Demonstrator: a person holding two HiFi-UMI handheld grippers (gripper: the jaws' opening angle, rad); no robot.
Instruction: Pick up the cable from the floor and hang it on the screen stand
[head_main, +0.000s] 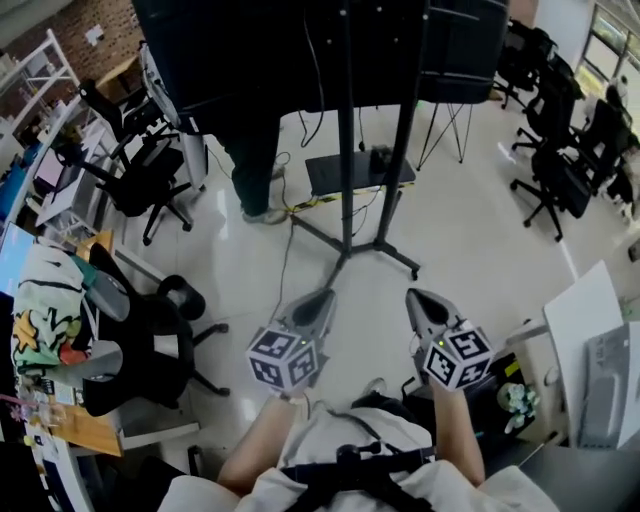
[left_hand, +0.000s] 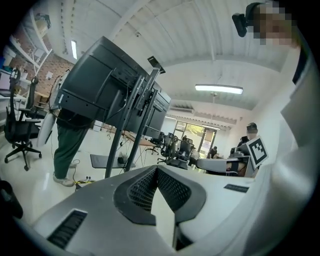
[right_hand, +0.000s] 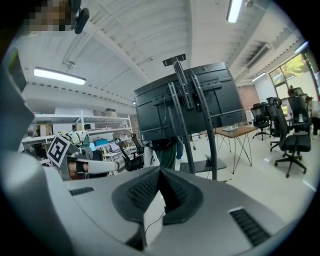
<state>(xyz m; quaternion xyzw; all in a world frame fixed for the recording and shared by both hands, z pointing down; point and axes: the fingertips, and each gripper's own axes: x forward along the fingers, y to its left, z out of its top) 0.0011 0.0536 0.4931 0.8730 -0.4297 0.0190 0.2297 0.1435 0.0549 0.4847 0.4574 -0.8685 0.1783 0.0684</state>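
Note:
A thin dark cable (head_main: 286, 255) lies on the pale floor, running from the screen stand's base toward me. It also shows in the right gripper view as the cable (right_hand: 155, 220) below the jaws. The black screen stand (head_main: 347, 150) carries a large dark screen (head_main: 300, 50) and stands on splayed legs straight ahead. My left gripper (head_main: 322, 296) and right gripper (head_main: 415, 296) hover side by side, short of the stand's base, well above the floor. Both are shut with nothing in them. The left gripper (left_hand: 156, 167) looks at the stand (left_hand: 114, 145); the right gripper (right_hand: 160, 170) faces the stand (right_hand: 187, 135).
A person in green trousers (head_main: 255, 160) stands behind the stand. A black shelf (head_main: 350, 170) sits low on it. Black office chairs stand at the left (head_main: 140, 185), near left (head_main: 150, 340) and right (head_main: 560, 170). A cluttered desk (head_main: 50, 320) borders the left, a white table (head_main: 590, 330) the right.

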